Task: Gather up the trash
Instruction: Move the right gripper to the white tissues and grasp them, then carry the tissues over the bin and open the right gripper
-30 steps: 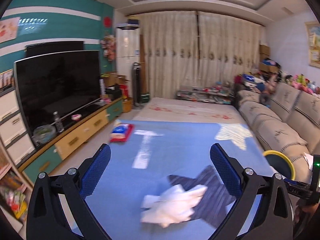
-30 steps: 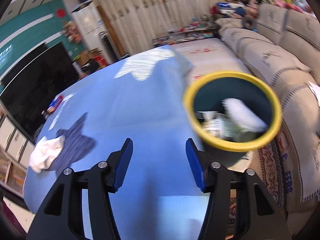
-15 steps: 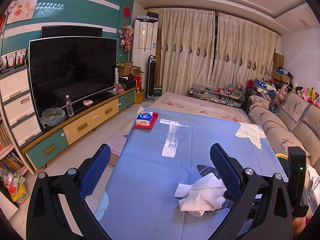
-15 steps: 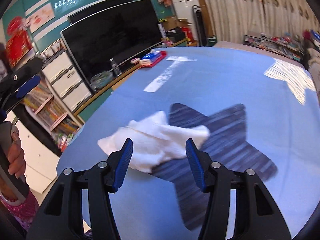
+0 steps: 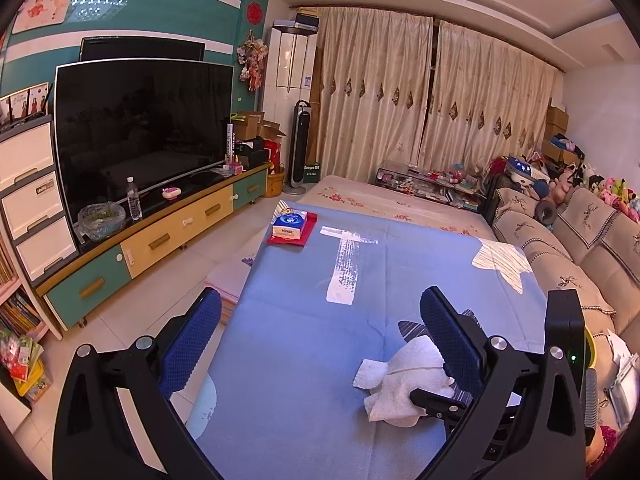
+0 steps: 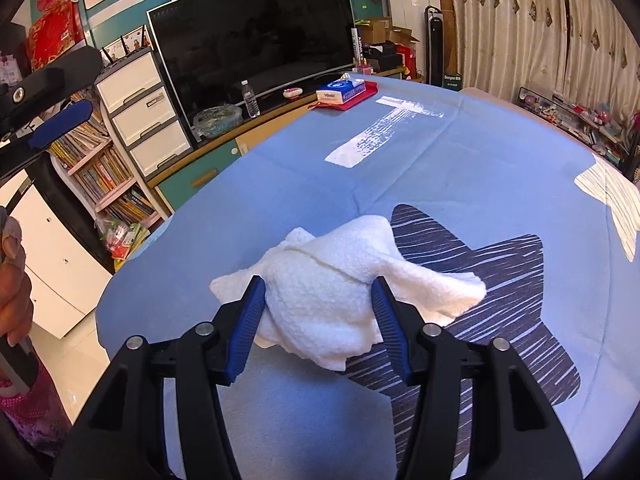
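A crumpled white tissue (image 6: 340, 276) lies on the blue tablecloth (image 6: 460, 152), partly over a dark striped star print. My right gripper (image 6: 318, 300) is open, its blue pads on either side of the tissue, close to it. The tissue also shows in the left wrist view (image 5: 404, 380), with the right gripper's finger (image 5: 436, 396) beside it. My left gripper (image 5: 320, 320) is open and empty, held above the near left part of the table. A yellow bin rim (image 5: 589, 346) peeks out at the right edge, mostly hidden.
A blue tissue pack on a red mat (image 5: 290, 227) sits at the table's far left corner. A TV cabinet (image 5: 160, 236) runs along the left wall. A beige sofa (image 5: 580, 248) stands to the right. A low mattress lies beyond the table.
My right gripper swung from over the yellow bin back to the table and now straddles the white tissue. My left gripper rose and pulled back to the left.
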Demonstrator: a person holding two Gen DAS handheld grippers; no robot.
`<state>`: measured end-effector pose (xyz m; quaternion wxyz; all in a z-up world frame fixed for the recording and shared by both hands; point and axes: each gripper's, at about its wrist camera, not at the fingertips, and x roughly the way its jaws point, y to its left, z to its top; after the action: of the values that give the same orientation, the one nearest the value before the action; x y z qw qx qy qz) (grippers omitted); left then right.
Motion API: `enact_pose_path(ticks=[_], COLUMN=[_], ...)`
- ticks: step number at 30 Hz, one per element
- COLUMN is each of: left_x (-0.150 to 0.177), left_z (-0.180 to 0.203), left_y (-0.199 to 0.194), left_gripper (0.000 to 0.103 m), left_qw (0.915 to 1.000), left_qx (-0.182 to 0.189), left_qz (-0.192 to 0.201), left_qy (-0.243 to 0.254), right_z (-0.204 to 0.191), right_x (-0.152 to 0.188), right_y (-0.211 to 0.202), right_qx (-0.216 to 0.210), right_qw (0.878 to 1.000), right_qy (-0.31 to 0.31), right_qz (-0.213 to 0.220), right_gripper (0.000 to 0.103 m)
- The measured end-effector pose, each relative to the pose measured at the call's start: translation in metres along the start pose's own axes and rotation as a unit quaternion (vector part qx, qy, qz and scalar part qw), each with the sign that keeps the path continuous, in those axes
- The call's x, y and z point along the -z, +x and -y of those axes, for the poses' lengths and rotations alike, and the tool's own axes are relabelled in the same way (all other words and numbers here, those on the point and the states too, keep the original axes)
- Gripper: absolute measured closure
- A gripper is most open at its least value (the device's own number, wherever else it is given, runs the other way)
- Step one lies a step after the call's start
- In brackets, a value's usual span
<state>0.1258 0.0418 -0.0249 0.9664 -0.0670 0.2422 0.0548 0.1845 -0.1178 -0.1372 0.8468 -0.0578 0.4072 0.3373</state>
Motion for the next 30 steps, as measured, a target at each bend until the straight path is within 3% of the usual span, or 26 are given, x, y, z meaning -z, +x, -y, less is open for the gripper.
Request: enact_pose_path(ticks=[9, 11, 15, 23, 30], left_x=[0.004, 0.005, 0.007, 0.008, 0.011], left_z=[0.009, 0.011, 0.014, 0.017, 0.023], left_y=[0.006, 0.007, 0.009, 0.015, 0.017], left_gripper=[0.005, 0.005, 0.005, 0.005, 0.005], left_qw=[0.9999, 0.9999, 0.9998, 0.9996, 0.9992], left_qx=[0.007, 0.007, 0.009, 0.013, 0.019], left_qz=[-0.009, -0.011, -0.015, -0.023, -0.029], left_qy=[0.009, 0.01, 0.011, 0.013, 0.019], right_z=[0.002, 0.005, 0.011, 0.026, 0.051], right_x=[0.0, 0.0, 0.002, -0.002, -0.006], right_y=[-0.003, -0.004, -0.01, -0.036, -0.073], right_qx=[-0.023, -0.028, -0.028, -0.034, -0.008], right_qw=[1.0, 0.999, 0.999, 0.997, 0.993], right_qy=[0.009, 0.015, 0.031, 0.058, 0.082], right_qz=[-0.005, -0.007, 0.003, 0.041, 0.08], right_gripper=[0.076, 0.076, 0.095, 0.096, 0.096])
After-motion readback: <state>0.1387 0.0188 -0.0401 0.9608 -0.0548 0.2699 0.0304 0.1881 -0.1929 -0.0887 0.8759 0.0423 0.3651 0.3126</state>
